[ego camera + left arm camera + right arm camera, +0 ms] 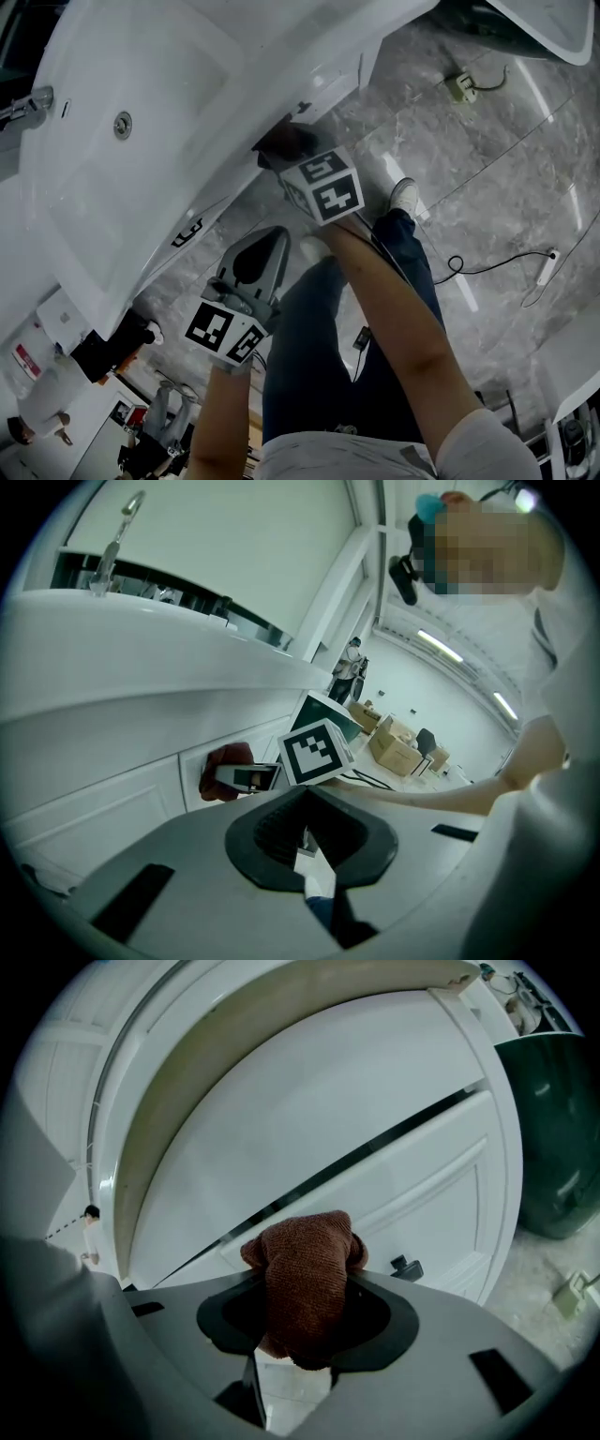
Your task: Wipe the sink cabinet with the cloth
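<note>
The right claw is gripping the brown cloth, which is bunching out ahead of its jaws and, in the left gripper view, appearing to press on the white front of the sink cabinet, just under the overhanging sink. The door panel is lying straight ahead of this claw, with its dark seam running diagonally up to the right, so the wiping stroke is probably going to follow that line. The left claw is hanging lower and well back from the cabinet, jaws together and carrying nothing, leaving the right hand clearly nearer.
</note>
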Action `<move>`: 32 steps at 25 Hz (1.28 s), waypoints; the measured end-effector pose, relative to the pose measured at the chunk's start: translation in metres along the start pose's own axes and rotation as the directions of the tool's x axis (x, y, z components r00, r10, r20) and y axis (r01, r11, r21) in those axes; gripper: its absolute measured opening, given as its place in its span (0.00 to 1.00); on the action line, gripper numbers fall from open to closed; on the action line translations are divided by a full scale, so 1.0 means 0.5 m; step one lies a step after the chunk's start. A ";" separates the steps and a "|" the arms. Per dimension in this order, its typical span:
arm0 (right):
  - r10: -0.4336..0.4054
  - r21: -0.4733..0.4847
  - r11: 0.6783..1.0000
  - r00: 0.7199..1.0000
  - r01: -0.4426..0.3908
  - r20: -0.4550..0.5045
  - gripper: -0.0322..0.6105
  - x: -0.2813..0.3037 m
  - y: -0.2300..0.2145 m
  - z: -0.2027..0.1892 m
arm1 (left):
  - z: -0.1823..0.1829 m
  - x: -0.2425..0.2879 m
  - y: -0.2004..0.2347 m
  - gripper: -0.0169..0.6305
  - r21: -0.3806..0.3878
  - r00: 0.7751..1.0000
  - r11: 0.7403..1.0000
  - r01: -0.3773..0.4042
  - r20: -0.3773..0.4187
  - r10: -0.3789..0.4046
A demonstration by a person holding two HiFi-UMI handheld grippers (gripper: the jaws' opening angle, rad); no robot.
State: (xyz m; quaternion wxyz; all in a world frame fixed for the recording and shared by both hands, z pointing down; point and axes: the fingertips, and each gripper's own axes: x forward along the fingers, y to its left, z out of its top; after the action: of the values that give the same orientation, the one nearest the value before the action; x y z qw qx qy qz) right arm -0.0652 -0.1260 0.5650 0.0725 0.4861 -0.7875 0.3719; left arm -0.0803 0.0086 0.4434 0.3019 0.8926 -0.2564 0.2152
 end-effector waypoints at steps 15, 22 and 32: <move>0.021 -0.102 0.994 0.991 -0.035 -0.131 0.32 0.078 -0.048 -0.069 | -0.020 0.040 0.045 0.04 0.001 0.997 0.999 -0.055 0.062 0.055; -0.022 -0.128 0.992 0.984 0.000 -0.177 0.32 0.121 -0.099 -0.138 | -0.035 0.063 0.072 0.04 0.026 0.996 0.998 -0.054 0.066 0.053; -0.020 -0.141 0.990 0.988 -0.002 -0.153 0.32 0.124 -0.112 -0.134 | -0.032 0.094 0.064 0.04 0.046 0.998 0.999 -0.026 0.061 0.023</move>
State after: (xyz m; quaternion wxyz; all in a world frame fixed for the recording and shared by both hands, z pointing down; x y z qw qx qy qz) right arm -0.0682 -0.1404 0.6710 0.1686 0.4532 -0.8016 0.3515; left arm -0.0662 -0.0182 0.4940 0.2705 0.9023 -0.2713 0.1977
